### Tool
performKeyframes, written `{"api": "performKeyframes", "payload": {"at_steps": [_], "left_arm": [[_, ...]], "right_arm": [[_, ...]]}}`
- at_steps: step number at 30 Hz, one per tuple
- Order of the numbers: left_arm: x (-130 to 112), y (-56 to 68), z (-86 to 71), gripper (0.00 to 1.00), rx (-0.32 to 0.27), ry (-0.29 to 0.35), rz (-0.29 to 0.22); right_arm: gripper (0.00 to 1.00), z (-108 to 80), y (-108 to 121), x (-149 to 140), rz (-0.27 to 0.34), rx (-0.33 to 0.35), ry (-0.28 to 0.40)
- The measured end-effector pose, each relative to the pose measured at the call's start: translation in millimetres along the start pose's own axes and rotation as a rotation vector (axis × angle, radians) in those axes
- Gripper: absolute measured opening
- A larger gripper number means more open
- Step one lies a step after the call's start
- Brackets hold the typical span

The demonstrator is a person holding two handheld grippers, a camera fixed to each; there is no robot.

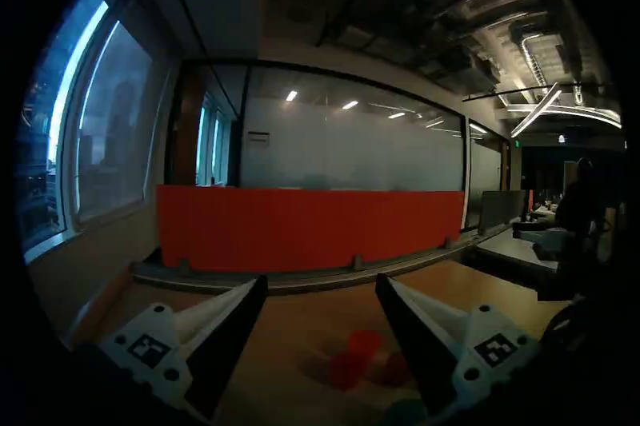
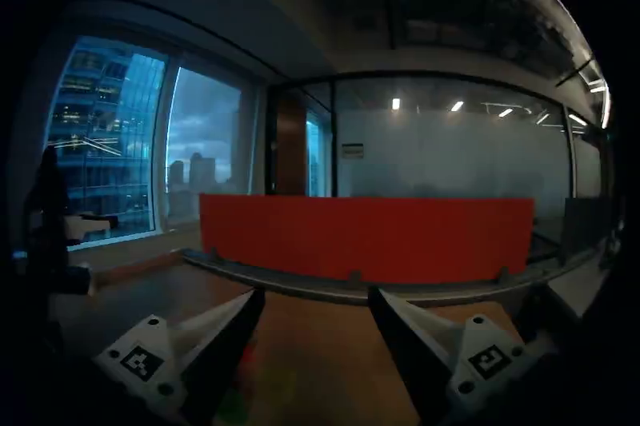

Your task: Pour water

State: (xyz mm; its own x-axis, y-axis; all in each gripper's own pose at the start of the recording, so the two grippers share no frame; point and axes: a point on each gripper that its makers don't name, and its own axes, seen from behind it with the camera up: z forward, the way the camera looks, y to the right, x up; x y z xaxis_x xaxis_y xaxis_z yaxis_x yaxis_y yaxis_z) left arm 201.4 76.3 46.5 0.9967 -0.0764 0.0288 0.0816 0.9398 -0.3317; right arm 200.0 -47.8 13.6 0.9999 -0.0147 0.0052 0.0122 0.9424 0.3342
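Red cups (image 1: 364,344) stand in a small cluster on the desk (image 1: 320,316), low in the left gripper view. They sit ahead of the left claw (image 1: 320,278) and below it, between its fingers and a little towards the right-hand one. That claw is spread wide and carries nothing. The tallest cup looks upright with its mouth up, though the light is too dim to count the cups or to see whether any holds water. A teal shape (image 1: 404,412) at the bottom edge is cut off too much to name.

Your right claw (image 2: 314,292) is also spread and empty. In the right gripper view a red patch (image 2: 248,356), likely one of the same cups, lies off by the left-hand finger rather than in the gap. The left claw therefore seems better lined up: you would drop and ease forward, while the right would first have to swing across.

Bare wood runs from the cups to the red partition (image 1: 312,226) at the desk's far edge, so you have room ahead. Space is tighter inside the cluster, where the cups stand close together.
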Motion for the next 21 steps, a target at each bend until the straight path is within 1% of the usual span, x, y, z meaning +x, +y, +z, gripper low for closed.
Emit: {"api": "performKeyframes", "payload": {"at_steps": [3, 5, 8, 11, 17, 21], "left_arm": [[3.0, 10.0, 0.0, 1.00, -0.045, 0.007, -0.001], [5.1, 16.2, -0.5, 1.00, -0.076, 0.011, -0.011], [7.7, 25.3, -1.6, 1.00, -0.123, 0.013, -0.028], [9.7, 32.7, -3.7, 1.00, -0.160, 0.014, -0.033], [8.0, 41.0, -5.8, 1.00, -0.202, 0.000, -0.003], [-0.2, 48.5, -7.9, 1.00, -0.236, -0.024, 0.021]], "right_arm": [[1.00, -1.5, -11.5, 2.9, -0.017, 0.056, 0.000], [0.99, -2.2, -18.6, 5.7, -0.021, 0.089, 0.000], [1.00, -3.1, -27.2, 9.2, -0.022, 0.133, -0.002], [1.00, -3.7, -34.6, 9.6, -0.024, 0.171, -0.009], [0.99, -3.8, -49.7, 4.4, -0.033, 0.242, -0.040], [1.00, -5.2, -61.5, 0.5, -0.038, 0.296, -0.068]]}}
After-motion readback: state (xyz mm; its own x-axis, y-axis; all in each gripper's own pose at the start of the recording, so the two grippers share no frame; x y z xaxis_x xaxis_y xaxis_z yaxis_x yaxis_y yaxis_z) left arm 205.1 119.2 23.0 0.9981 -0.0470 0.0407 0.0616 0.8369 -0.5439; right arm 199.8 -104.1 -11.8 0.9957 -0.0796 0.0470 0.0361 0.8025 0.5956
